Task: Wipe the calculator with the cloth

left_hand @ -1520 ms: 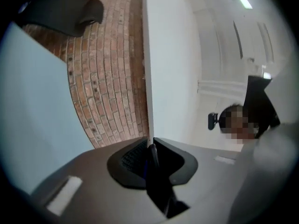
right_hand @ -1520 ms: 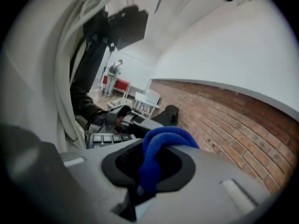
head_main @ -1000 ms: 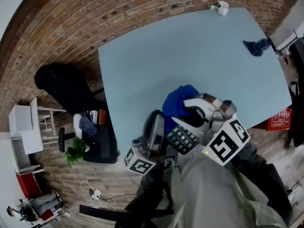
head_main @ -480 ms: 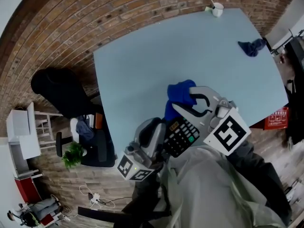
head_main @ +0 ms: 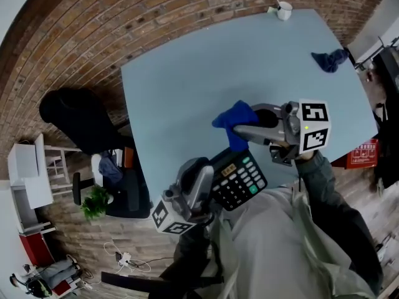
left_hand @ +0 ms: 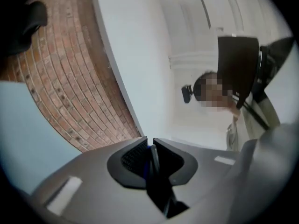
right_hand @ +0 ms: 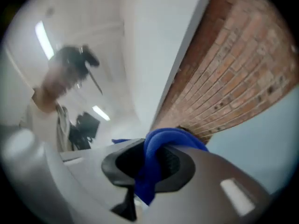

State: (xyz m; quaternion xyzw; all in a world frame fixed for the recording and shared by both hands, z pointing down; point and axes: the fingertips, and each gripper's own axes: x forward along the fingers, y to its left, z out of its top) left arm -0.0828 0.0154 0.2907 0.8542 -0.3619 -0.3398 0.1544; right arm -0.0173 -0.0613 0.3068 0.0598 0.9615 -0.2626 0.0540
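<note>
Clamping the calculator (head_main: 240, 179), left tool (head_main: 207, 178) hides its near edge; right tool (head_main: 239, 132), just tightening, grips cloth (head_main: 234, 117).

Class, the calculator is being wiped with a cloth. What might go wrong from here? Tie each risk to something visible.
1. The left hand-held gripper pinches the calculator by one thin edge only; wiping pressure may twist it loose.
2. The right hand-held gripper, jaws just closed further, grips only a fold of the cloth; it may slip out.
</note>
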